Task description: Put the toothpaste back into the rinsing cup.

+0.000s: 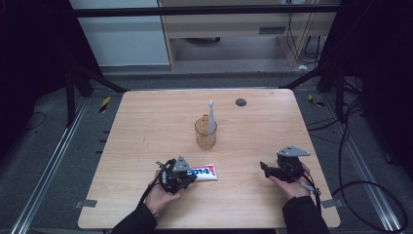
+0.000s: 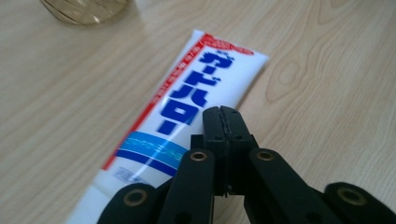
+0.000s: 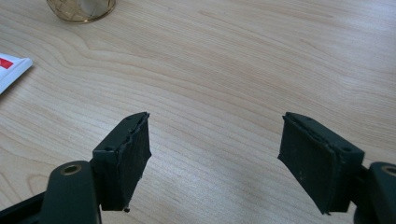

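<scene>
The tube (image 2: 177, 116) lies flat just in front of the cup (image 1: 205, 132). The left gripper (image 2: 223, 122), jaws pressed together, hovers over it. The right gripper (image 3: 215, 158), jaws wide, sits well right of the cup.

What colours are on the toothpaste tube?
White toothpaste tube with blue lettering, red edging and a light-blue band; clearest in the left gripper view.

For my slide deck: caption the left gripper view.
Left claw, jaws shut, poised over a white toothpaste tube lying on the wooden table.
</scene>
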A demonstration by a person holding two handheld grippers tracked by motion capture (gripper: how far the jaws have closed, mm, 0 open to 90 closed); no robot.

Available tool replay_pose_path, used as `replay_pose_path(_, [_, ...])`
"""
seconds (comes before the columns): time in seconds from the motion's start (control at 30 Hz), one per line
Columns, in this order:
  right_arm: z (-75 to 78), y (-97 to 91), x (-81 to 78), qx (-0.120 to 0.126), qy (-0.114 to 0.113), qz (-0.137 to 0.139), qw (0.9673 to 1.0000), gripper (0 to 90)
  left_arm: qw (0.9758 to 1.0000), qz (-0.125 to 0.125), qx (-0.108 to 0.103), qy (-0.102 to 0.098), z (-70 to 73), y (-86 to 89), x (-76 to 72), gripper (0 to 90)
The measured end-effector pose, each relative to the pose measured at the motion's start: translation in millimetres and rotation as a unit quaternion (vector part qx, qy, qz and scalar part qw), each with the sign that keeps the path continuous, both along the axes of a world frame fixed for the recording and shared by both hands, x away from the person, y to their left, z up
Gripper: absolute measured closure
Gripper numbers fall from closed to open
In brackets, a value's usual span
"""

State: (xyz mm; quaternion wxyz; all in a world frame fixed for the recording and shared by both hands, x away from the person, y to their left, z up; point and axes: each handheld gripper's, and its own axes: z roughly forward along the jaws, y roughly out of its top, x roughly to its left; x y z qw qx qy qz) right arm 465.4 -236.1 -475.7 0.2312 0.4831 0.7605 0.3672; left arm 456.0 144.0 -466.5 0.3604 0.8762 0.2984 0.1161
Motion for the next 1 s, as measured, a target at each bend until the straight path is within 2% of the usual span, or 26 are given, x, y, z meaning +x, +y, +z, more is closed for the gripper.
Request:
replay_pose_path(0.13, [-0.5, -0.1, 0.1, -0.001, 0.0, 0.0, 1.0, 24.6, 0.9995, 0.027, -0.008, -0.013, 10.9, 15.5, 8.2, 89.9])
replay_pose_path(0.2, [-0.6, -0.4, 0.3, -0.002, -0.002, -0.001, 1.0, 24.6, 0.999, 0.043, -0.001, -0.016, 13.0, 25.5, 14.7, 89.9])
replay_pose_path(0.33, [-1.5, -0.1, 0.5, -0.001, 0.001, -0.001, 1.0, 24.7, 0.9978, 0.066, 0.012, -0.002, 7.3, 40.5, 26.2, 89.8])
replay_pose_path(0.4, [-1.9, 0.1, 0.9, -0.003, 0.001, 0.0, 1.0, 24.7, 0.9971, 0.072, 0.022, 0.006, 3.8, 44.6, 29.8, 89.8])
replay_pose_path(0.47, [-2.4, 0.0, 1.2, -0.004, 0.001, 0.0, 1.0, 24.7, 0.9968, 0.076, 0.022, 0.01, 1.6, 47.4, 32.5, 89.8])
replay_pose_path(0.7, [-2.3, 0.1, 0.8, -0.001, 0.005, -0.001, 1.0, 24.7, 0.9975, 0.06, 0.029, 0.023, -1.3, 48.5, 31.5, 89.8])
replay_pose_path(0.8, [-2.9, -1.0, 0.8, -0.003, 0.002, -0.002, 1.0, 24.7, 0.9975, 0.061, 0.028, 0.022, -1.3, 49.1, 29.0, 89.8])
replay_pose_path(1.0, [-2.8, -2.1, 0.2, -0.005, 0.003, -0.001, 1.0, 24.7, 0.9975, 0.053, 0.032, 0.033, -5.3, 50.5, 21.5, 89.8])
